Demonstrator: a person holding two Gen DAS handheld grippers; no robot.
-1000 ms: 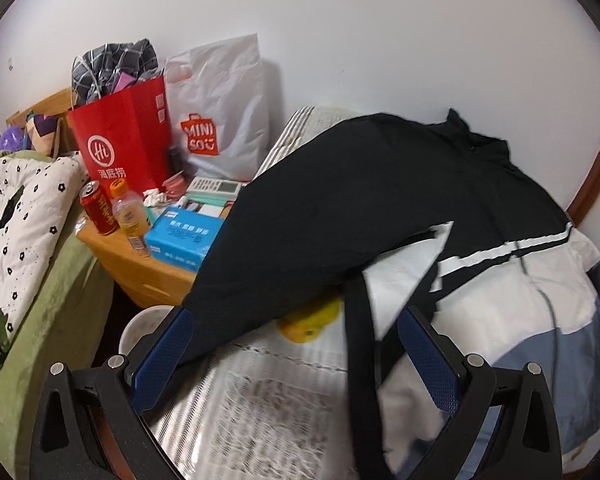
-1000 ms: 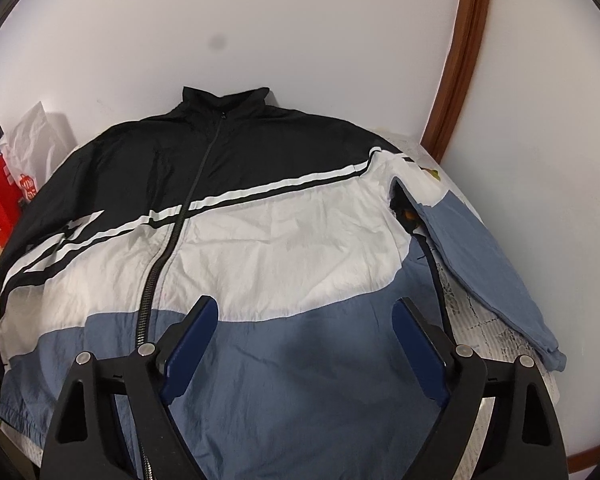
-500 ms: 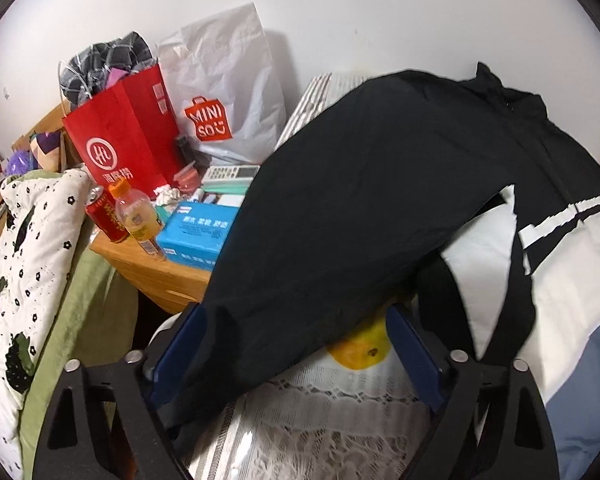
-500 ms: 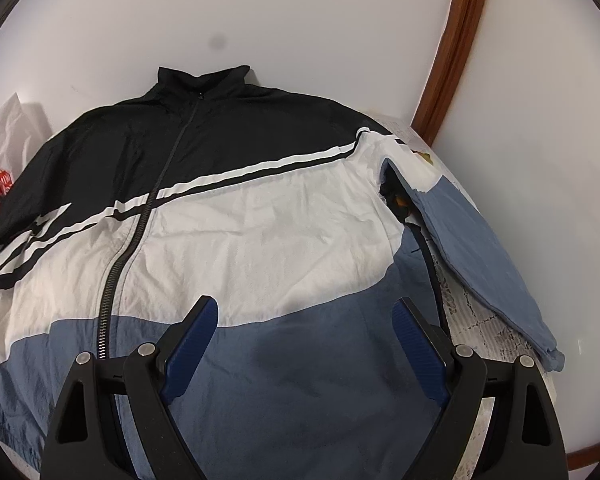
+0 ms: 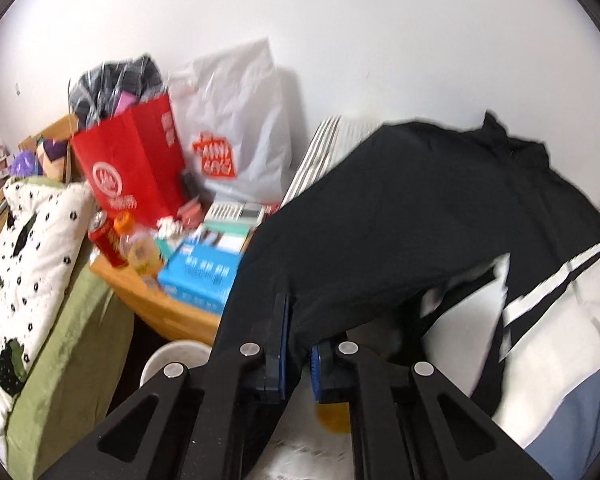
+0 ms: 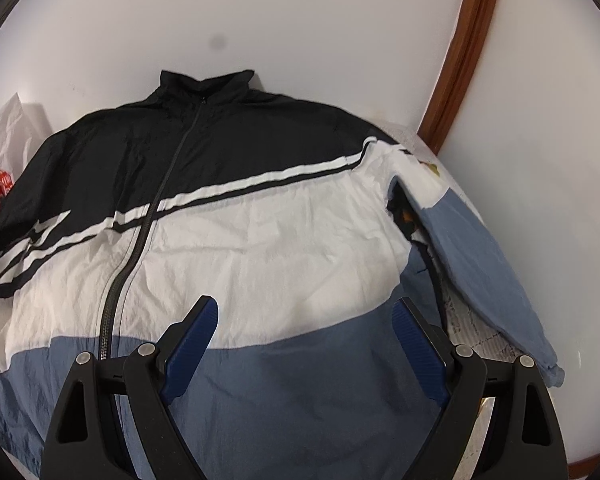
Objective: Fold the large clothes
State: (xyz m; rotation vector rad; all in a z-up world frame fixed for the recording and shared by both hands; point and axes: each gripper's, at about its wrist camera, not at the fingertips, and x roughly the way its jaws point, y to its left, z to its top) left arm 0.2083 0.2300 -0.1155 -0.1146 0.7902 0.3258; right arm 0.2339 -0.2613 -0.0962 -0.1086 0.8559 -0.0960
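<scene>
A large zip jacket (image 6: 260,220) in black, white and blue lies spread flat on the bed, collar toward the wall. My right gripper (image 6: 305,308) hovers open over its blue lower front with nothing between the fingers. The jacket's blue sleeve (image 6: 480,260) lies along the right side. In the left wrist view the black sleeve (image 5: 360,240) hangs over the bed's left edge. My left gripper (image 5: 298,332) is closing on this sleeve's lower edge, and its pads pinch the black fabric.
Left of the bed, a wooden nightstand (image 5: 160,312) carries a red bag (image 5: 132,168), a white bag (image 5: 236,128), a blue box (image 5: 200,276), a can and a bottle. A floral quilt (image 5: 28,264) lies far left. A brown door frame (image 6: 460,60) rises at the right.
My left gripper moved in toward the black sleeve and went from wide open to closed on its edge. The right gripper stayed open over the jacket's front, drifting slightly.
</scene>
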